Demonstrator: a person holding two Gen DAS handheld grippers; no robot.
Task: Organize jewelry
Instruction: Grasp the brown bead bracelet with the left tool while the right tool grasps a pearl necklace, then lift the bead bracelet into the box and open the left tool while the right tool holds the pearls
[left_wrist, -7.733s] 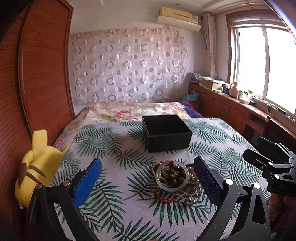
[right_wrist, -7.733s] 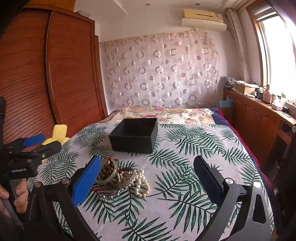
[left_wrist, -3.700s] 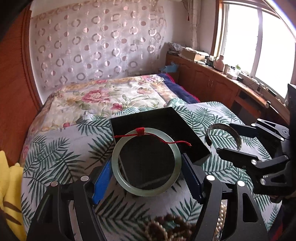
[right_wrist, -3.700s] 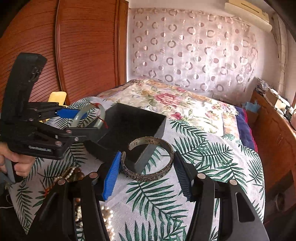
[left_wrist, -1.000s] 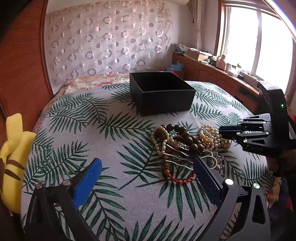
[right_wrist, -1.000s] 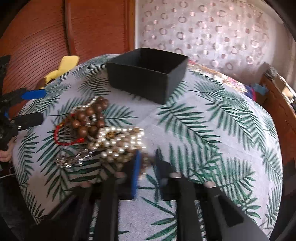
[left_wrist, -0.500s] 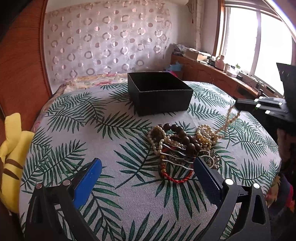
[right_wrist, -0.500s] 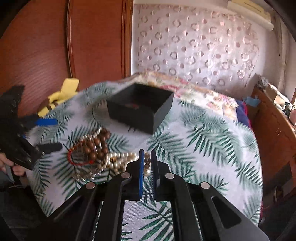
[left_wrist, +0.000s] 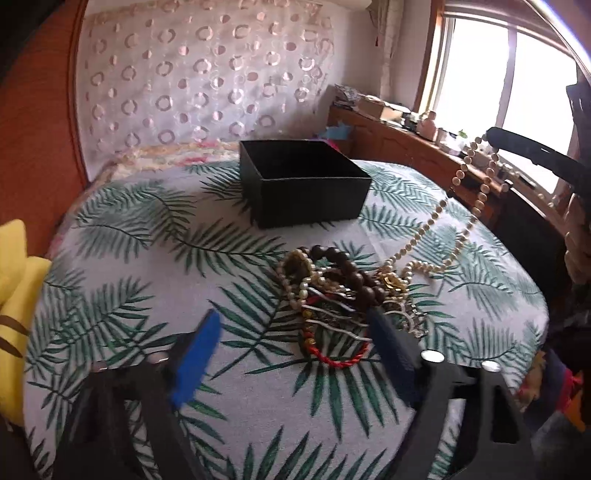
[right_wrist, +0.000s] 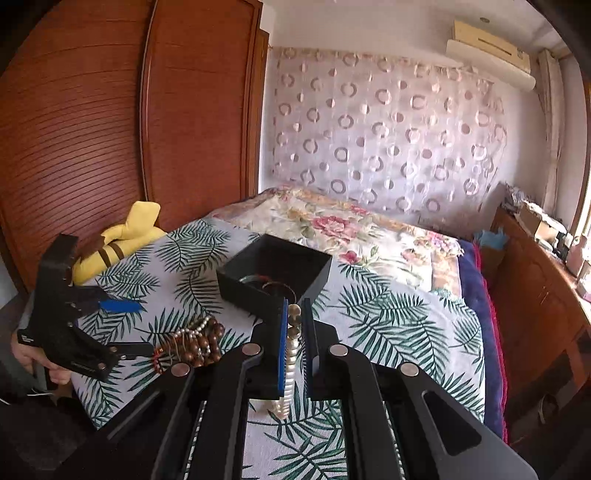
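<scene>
My right gripper (right_wrist: 294, 314) is shut on a pearl necklace (right_wrist: 291, 354) and holds it up high; in the left wrist view the pearl necklace (left_wrist: 436, 218) hangs from the right gripper (left_wrist: 491, 138) down to the jewelry pile (left_wrist: 343, 291) on the leaf-print cloth. My left gripper (left_wrist: 291, 332) is open just in front of the pile, above a red cord bracelet (left_wrist: 343, 360). The black box (left_wrist: 303, 184) stands behind the pile. In the right wrist view the black box (right_wrist: 273, 277) holds two bangles.
A yellow plush toy (right_wrist: 122, 240) lies at the bed's left edge by the wooden wardrobe (right_wrist: 110, 110). A wooden counter (left_wrist: 424, 147) with clutter runs under the window on the right. The floral bedspread (right_wrist: 351, 232) lies beyond the box.
My right gripper has risen with the pearl necklace, pulling more of it off the pile. My left gripper has moved forward to the pile and its jaws stand closer together.
</scene>
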